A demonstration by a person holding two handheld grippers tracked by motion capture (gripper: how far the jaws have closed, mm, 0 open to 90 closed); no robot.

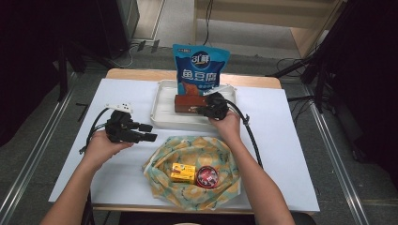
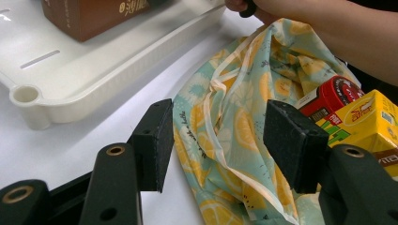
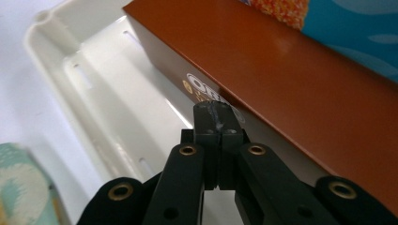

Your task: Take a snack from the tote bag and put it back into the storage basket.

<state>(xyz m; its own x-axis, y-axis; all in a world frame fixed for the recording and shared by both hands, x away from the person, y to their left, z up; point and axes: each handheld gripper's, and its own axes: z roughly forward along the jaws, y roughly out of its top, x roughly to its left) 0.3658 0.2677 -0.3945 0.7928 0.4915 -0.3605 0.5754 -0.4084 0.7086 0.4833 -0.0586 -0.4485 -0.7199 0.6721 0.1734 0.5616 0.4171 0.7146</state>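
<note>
White surface (image 1: 281,140) had the right claw (image 3: 217,115) pinched shut, nudging the brown box (image 3: 291,79) in the tray (image 3: 94,93), probably shoving it next, while the left claw (image 2: 218,136) sat wide open.

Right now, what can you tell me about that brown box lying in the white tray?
The brown box is a long carton, cardboard by its look, with a glossy reddish-brown top and pale printed lettering on its side. It lies flat in the white tray, near the far wall, in front of the standing blue snack bag. The right hand-held gripper, jaws shut, has its tip at the box's lettered side; whether it touches is unclear.
</note>
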